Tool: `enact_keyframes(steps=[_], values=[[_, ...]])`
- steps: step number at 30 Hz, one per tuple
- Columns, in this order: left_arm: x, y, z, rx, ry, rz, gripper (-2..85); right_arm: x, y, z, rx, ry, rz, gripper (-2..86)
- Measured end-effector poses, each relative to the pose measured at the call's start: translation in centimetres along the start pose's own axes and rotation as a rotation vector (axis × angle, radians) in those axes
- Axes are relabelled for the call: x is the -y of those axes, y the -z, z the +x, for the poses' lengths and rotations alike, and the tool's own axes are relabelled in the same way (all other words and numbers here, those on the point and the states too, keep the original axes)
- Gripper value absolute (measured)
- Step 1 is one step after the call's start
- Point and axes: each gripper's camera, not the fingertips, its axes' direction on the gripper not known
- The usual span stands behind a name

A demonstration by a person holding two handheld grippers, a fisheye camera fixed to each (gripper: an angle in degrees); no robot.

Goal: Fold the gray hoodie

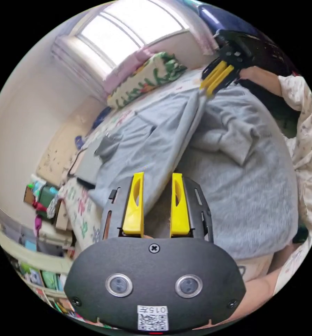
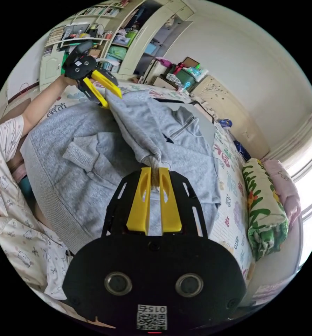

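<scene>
The gray hoodie [image 1: 240,182] lies spread on a bed, its other sleeve folded across the body [image 2: 85,154]. One sleeve [image 1: 170,140] is lifted off it and stretched between the two grippers. My left gripper [image 1: 158,175] has thick sleeve fabric between its yellow jaws. In the right gripper view it [image 2: 112,99] grips the sleeve's upper end near the shoulder. My right gripper [image 2: 155,169] is shut on the ribbed cuff [image 2: 156,168] of that sleeve [image 2: 134,129]. In the left gripper view it [image 1: 205,89] holds the far end of the sleeve.
The bed has a patterned sheet [image 2: 229,182] and a green leaf-print pillow [image 2: 264,210] under a bright window [image 1: 127,28]. A flat gray slab [image 1: 87,164] lies beside the hoodie. A person in patterned clothes [image 2: 8,196] stands at the bed's edge. Shelves [image 2: 92,28] line the far wall.
</scene>
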Motion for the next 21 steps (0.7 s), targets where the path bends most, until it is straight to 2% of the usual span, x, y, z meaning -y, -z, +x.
enact_keyframes(steps=[2,7,13,18,21], values=[[-2.0,-1.3,-1.5,0.098,0.083,-0.081,12.0,-0.8,1.9,0.6,0.015,-0.030,0.015,4.7],[-4.6,-4.7,-3.3,0.090,0.206,-0.123,11.1,-2.7,6.8,-0.4,0.001,-0.047,0.014,4.6],[-5.2,-7.8,-2.1,0.065,0.142,-0.196,3.7,-2.7,10.0,-3.9,0.045,0.031,-0.025,4.7],[-5.7,-8.0,-1.9,0.058,0.110,-0.239,3.9,-1.8,10.5,-5.7,0.111,0.121,-0.105,4.7],[-6.5,-7.5,-2.7,0.039,0.121,-0.249,5.3,-1.4,11.9,-4.2,0.108,0.061,-0.109,4.6]])
